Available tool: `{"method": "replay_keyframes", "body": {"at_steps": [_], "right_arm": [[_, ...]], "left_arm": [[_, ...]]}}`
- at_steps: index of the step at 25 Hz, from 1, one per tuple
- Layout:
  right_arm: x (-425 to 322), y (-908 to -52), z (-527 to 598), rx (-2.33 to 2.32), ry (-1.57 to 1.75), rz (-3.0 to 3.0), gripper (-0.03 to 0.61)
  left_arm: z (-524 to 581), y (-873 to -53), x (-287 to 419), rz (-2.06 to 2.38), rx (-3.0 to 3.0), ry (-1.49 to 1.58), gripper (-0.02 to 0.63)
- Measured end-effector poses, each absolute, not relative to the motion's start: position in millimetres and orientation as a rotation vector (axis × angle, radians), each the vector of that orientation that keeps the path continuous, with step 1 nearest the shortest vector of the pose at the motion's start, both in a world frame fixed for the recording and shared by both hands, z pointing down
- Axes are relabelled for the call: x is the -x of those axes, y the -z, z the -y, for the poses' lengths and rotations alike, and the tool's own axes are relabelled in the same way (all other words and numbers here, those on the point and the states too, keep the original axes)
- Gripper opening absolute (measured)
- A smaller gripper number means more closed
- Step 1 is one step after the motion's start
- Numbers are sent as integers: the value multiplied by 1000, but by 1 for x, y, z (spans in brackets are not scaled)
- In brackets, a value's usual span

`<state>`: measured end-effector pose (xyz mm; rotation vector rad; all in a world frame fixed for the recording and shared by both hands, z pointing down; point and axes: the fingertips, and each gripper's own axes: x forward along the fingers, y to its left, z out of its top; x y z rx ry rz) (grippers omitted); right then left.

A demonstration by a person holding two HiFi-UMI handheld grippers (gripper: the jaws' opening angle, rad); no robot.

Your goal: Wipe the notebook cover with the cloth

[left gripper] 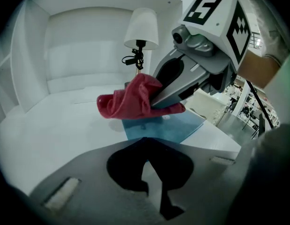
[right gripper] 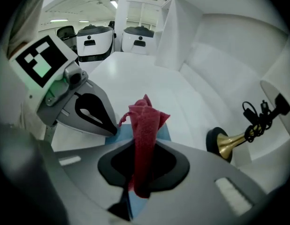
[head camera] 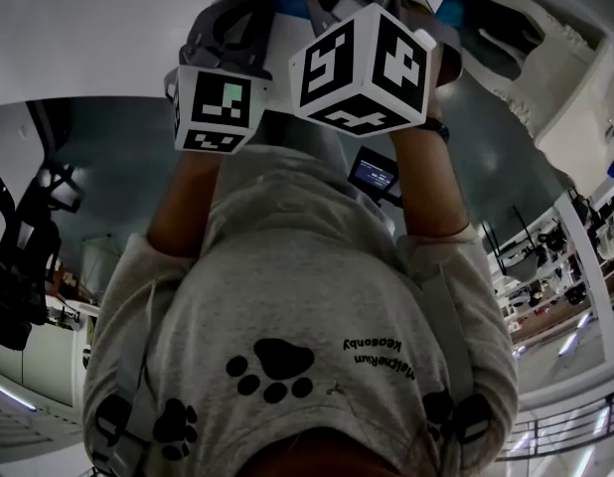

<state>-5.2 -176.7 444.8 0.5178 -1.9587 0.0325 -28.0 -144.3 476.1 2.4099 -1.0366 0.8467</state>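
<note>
A red cloth point(left gripper: 131, 102) hangs bunched from my right gripper point(left gripper: 156, 101), which is shut on it. The cloth sits just above the near part of a blue notebook point(left gripper: 166, 128) that lies flat on the white table. In the right gripper view the cloth point(right gripper: 145, 125) runs up between the jaws of my right gripper point(right gripper: 142, 146). The notebook point(right gripper: 165, 132) shows behind it. My left gripper point(right gripper: 114, 131) is shut, its tips at the notebook's left edge. Its own view shows my left gripper point(left gripper: 145, 138) closed at the notebook's near edge. The head view shows only both marker cubes point(head camera: 362, 68).
A lamp with a white shade point(left gripper: 141, 29) and a brass base point(right gripper: 225, 145) stands behind the notebook, a black cable clipped to its stem. White walls enclose the table point(left gripper: 51, 125) at the back and left. The person's torso fills the head view.
</note>
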Motion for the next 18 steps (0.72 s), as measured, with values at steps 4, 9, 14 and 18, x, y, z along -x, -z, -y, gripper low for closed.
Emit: {"method": "replay_keyframes", "body": {"at_steps": [4, 9, 14, 18], "right_arm": [[19, -461, 177, -459, -44, 1936, 44], [24, -474, 176, -405, -40, 1886, 43], [21, -475, 176, -405, -92, 1905, 43], [5, -475, 174, -428, -120, 1894, 43]], "left_arm": [[144, -475, 28, 1035, -2411, -844, -2], [142, -476, 29, 1036, -2411, -840, -1], [143, -475, 30, 1030, -2410, -843, -2], [144, -475, 30, 1029, -2409, -843, -2]]}}
